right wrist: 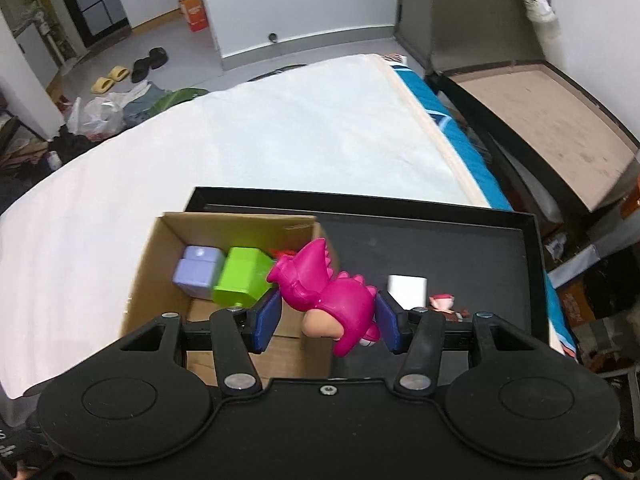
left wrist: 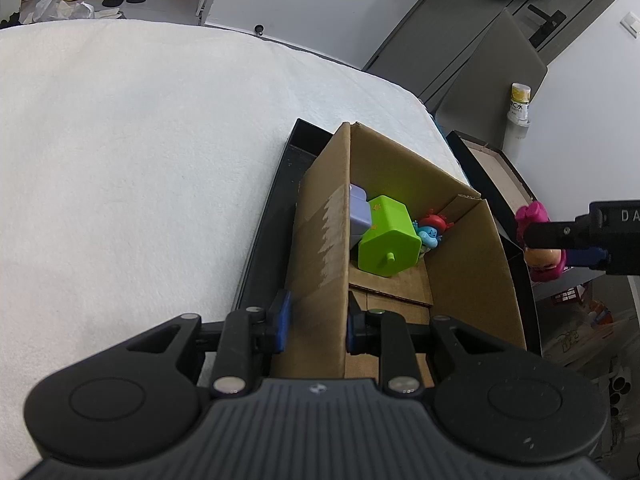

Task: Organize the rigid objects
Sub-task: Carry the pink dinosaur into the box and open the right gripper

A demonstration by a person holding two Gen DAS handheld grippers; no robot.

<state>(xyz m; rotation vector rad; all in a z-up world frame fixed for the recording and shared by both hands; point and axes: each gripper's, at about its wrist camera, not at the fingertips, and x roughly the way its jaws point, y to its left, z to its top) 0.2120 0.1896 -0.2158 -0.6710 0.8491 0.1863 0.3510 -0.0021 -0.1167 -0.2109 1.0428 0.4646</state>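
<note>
My left gripper [left wrist: 316, 320] is shut on the near left wall of a brown cardboard box [left wrist: 320, 248], which stands in a black tray [left wrist: 264, 236] on a white bed. Inside the box lie a green block [left wrist: 388, 242], a lilac block [left wrist: 358, 216] and a small blue figure with red hair [left wrist: 432, 230]. My right gripper [right wrist: 326, 316] is shut on a pink dinosaur-suit figure [right wrist: 324, 292] and holds it above the box's right edge [right wrist: 316, 228]; it also shows in the left wrist view [left wrist: 536, 240]. The green block [right wrist: 240, 276] and lilac block [right wrist: 198, 270] show below.
On the black tray [right wrist: 460, 248] to the right of the box lie a white block [right wrist: 408, 288] and a small pink and red figure [right wrist: 444, 304]. The white bed cover [right wrist: 240, 144] spreads beyond. A brown-topped side table [right wrist: 540, 120] stands at the right.
</note>
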